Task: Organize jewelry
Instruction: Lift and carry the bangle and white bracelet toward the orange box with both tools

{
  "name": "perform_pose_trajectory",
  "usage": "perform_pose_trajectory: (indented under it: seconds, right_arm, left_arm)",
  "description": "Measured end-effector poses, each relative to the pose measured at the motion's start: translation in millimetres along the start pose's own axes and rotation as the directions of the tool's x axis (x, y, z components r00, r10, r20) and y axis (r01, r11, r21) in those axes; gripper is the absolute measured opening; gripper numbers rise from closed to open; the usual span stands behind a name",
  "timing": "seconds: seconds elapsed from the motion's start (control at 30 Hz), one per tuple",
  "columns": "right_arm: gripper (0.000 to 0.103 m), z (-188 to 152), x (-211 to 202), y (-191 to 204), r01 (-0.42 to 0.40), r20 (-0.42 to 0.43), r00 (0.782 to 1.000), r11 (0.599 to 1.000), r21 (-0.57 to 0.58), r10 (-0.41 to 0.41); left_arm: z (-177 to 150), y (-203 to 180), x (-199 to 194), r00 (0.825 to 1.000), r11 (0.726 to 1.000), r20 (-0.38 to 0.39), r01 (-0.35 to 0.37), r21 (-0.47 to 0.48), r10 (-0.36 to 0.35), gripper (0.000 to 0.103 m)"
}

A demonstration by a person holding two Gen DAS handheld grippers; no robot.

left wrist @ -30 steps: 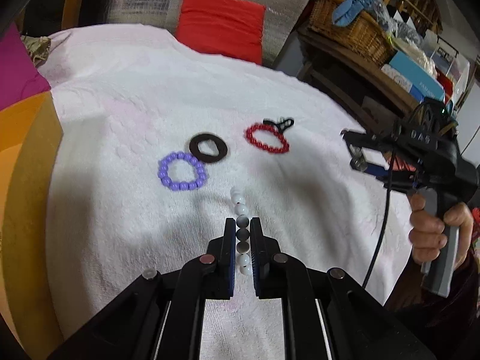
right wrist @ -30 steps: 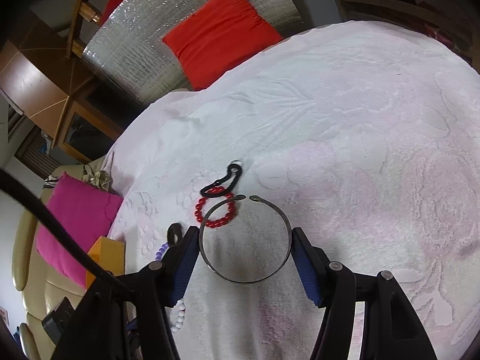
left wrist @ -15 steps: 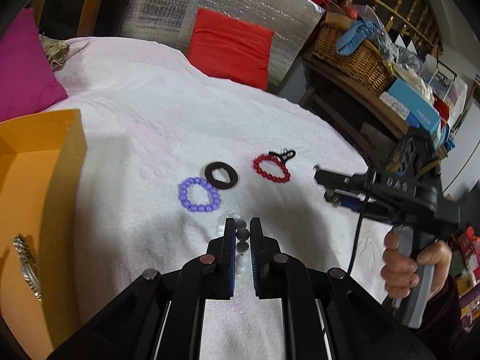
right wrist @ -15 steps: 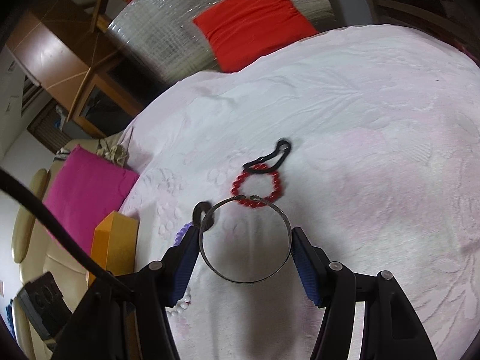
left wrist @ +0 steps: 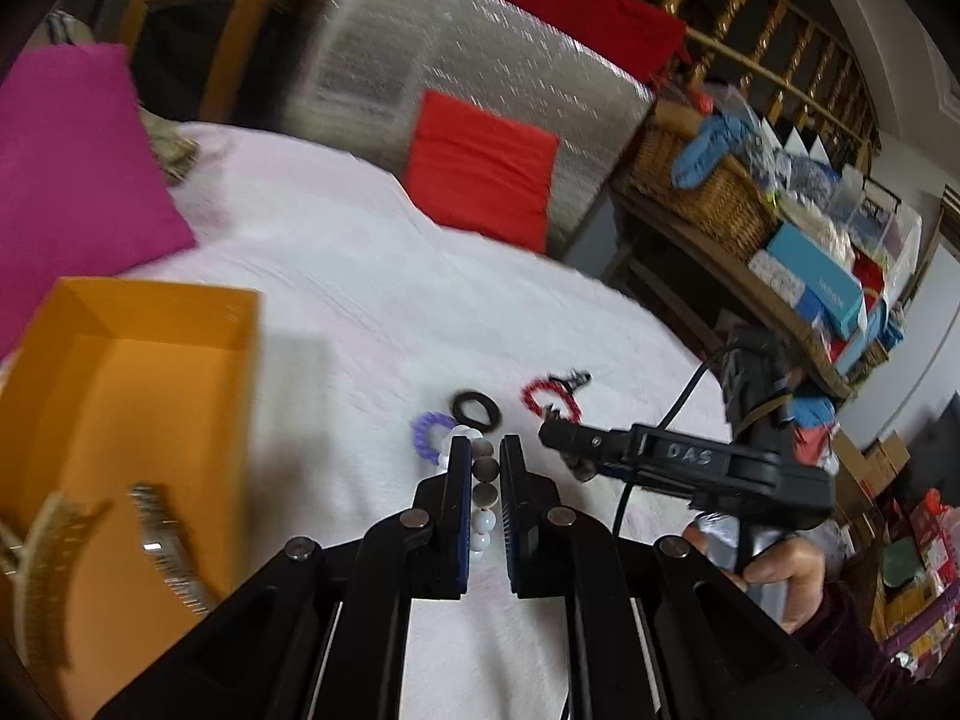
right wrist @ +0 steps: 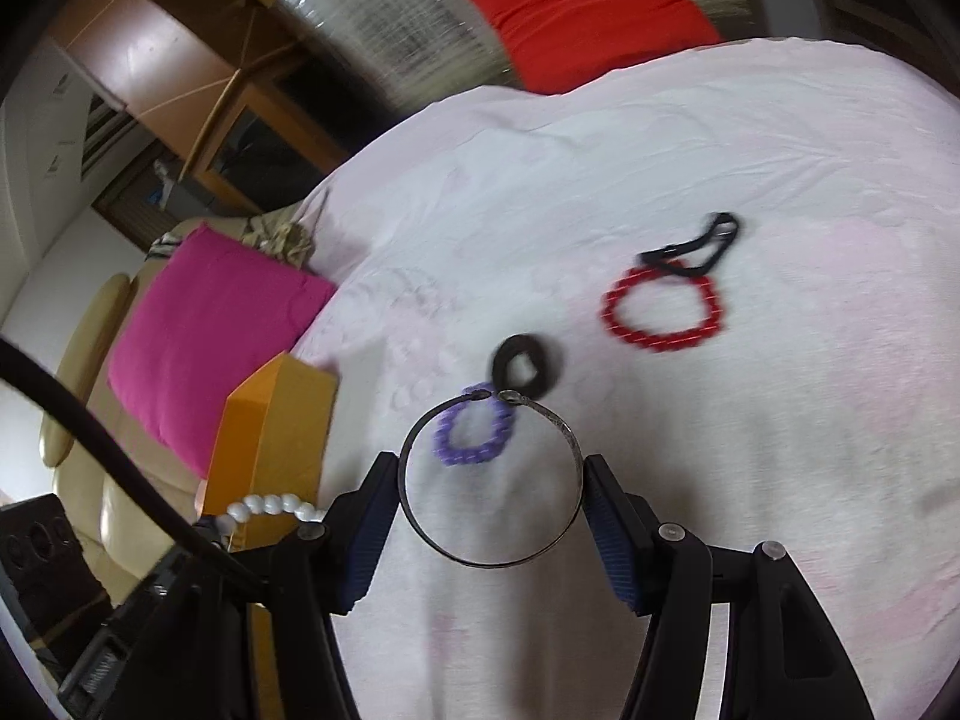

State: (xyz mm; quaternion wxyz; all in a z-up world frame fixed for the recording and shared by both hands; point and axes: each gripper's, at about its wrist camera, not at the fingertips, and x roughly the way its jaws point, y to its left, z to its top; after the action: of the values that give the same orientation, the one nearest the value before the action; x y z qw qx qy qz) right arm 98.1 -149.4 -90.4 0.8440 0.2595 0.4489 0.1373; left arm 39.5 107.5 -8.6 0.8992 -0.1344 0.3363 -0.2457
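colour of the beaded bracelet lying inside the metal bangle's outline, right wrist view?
Purple beaded bracelet; clearest in the right wrist view.

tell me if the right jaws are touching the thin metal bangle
Touching. The right wrist view shows the right gripper with both blue pads pressed against opposite sides of the thin metal bangle, holding it above the white cloth.

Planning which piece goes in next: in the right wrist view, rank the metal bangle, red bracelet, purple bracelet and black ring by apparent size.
1. Metal bangle, though it is nearest the camera, so unsure
2. Red bracelet
3. Purple bracelet
4. Black ring, close to the purple one
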Motion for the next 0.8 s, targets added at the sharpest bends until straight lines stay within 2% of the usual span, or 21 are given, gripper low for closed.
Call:
perform_pose_trajectory:
  seconds: [0.07, 0.2, 0.33, 0.47, 0.6, 0.8]
  right_arm:
    - [0.064, -2, 5, 13, -0.031, -0.007, 1.0, 0.999, -0.015, 0.031]
    - [0.064, -7, 15, 43, -0.088, -0.01, 0.996, 0.994, -0.067, 0.088]
    - [0.064, -14, 26, 80, -0.165, -0.013, 0.986, 0.981, -0.104, 0.165]
    - [0.064, -20, 42, 114, -0.218, -0.032, 0.976, 0.967, -0.135, 0.215]
    - [0.064, -23, 60, 143, -0.253, -0.055, 0.967, 0.954, -0.162, 0.247]
    - [0.064, -22, 89, 173, -0.277, -0.068, 0.961, 0.941, -0.194, 0.269]
  left_arm:
    - [0, 9, -23, 0.999, 0.999, 0.042, -0.029, -0.019, 0.03, 0.009]
    - [-10, 35, -72, 0.985, 0.991, 0.122, -0.11, -0.078, 0.119, 0.009]
    - [-24, 57, -96, 0.968, 0.974, 0.131, -0.201, -0.108, 0.214, 0.009]
    - [-38, 75, -96, 0.956, 0.956, 0.092, -0.267, -0.12, 0.278, 0.009]
    - [-48, 91, -82, 0.95, 0.942, 0.021, -0.307, -0.133, 0.312, 0.009]
    - [-65, 100, -57, 0.924, 0.922, -0.111, -0.377, -0.089, 0.367, 0.009]
